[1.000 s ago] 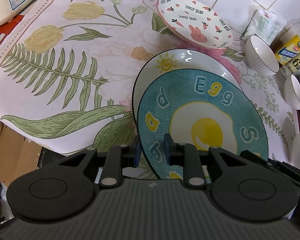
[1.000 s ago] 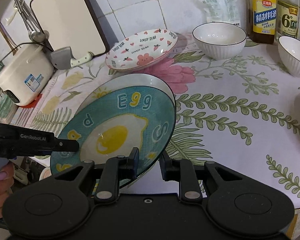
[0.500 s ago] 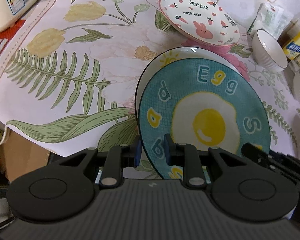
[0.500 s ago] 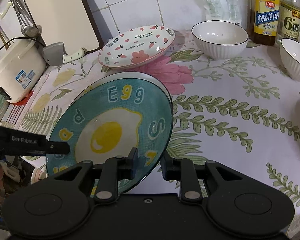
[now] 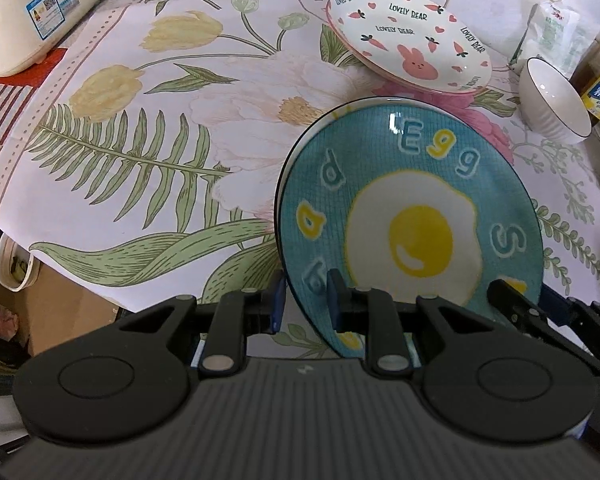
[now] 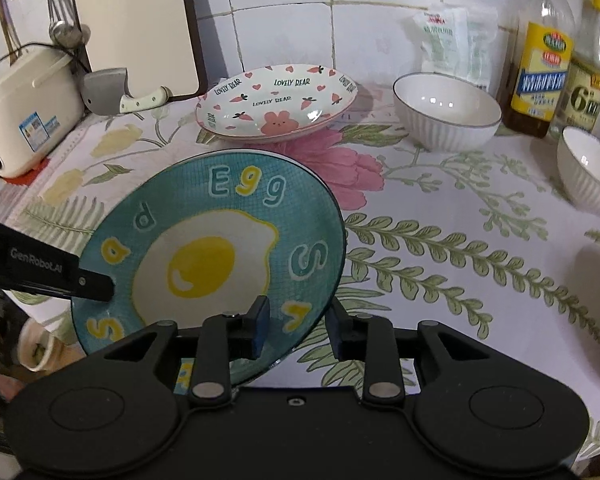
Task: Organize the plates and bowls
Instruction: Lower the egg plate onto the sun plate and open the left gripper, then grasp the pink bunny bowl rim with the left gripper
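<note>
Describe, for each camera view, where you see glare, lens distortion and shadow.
Left wrist view: a white glint on the egg plate rim; the tablecloth edge bows. Right wrist view: tile lines curve, glints inside the white bowl, a soft shadow on the cloth at right; corners go dark.

bare floral cloth right of egg plate, bowls and bottles crowding far right

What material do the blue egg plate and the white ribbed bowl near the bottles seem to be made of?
Egg plate: probably glazed ceramic; a glossy surface with light glints and a printed pattern under the shine. Ribbed bowl: likely glazed porcelain or ceramic; smooth white, moulded ribs outside, a thin dark rim line, small highlights inside. Melamine cannot be ruled out.
</note>
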Motion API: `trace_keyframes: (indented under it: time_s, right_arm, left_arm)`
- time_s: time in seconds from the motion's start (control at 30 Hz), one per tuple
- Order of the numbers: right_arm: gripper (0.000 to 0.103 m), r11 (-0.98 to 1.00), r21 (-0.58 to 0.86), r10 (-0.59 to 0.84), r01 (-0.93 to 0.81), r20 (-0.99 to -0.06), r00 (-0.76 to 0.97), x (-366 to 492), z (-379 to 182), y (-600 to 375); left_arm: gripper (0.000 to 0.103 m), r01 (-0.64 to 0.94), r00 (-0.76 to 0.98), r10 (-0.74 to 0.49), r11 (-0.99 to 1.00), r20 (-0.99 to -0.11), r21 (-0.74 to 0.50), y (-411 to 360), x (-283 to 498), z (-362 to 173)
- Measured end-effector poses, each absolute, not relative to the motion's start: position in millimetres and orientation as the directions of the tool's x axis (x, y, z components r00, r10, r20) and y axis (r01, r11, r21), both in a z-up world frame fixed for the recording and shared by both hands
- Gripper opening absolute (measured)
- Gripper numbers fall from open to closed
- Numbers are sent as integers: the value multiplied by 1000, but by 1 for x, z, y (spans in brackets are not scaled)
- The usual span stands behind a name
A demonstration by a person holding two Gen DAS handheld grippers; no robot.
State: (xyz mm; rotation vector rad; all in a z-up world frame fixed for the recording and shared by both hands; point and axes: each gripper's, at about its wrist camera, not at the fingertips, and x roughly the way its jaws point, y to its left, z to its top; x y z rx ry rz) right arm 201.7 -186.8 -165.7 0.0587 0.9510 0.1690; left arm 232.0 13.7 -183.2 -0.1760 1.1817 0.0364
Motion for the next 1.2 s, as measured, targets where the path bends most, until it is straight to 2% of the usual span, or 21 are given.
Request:
trace_keyframes:
  time_s: [0.37, 0.53, 0.63, 0.77, 0.87, 1.0, 1.2]
  right_arm:
    - [36, 983, 134, 183, -126, -783, 594, 197, -161, -192]
    - [36, 971, 163, 237, -174, -725, 647, 183, -134, -206]
    - [36, 964, 135, 260, -230, -665, 700, 173, -111, -212]
    - [49, 947, 103, 305, -304, -582, 754, 162, -82, -216]
    - [53, 935, 100, 341, -341, -524, 781, 158, -63, -221]
    - [63, 922, 108, 379, -373, -456, 805, 158, -49, -227]
    - [64, 900, 156, 435, -407, -380, 817, 168, -49, -227]
  left_arm:
    - [21, -89, 396, -73, 989, -915, -118, 15, 225, -171]
    - [23, -47, 422, -75, 993, -903, -105, 16, 217, -146]
    - [30, -9, 450, -75, 996, -890, -88, 16, 211, -125]
    - [41, 38, 515, -95, 995, -852, -88, 19, 204, -94]
    - [43, 66, 560, -101, 995, -823, -77, 23, 201, -74]
    - [52, 96, 626, -118, 993, -770, -74, 29, 199, -53]
    - [53, 107, 700, -150, 989, -698, -105, 42, 213, -42]
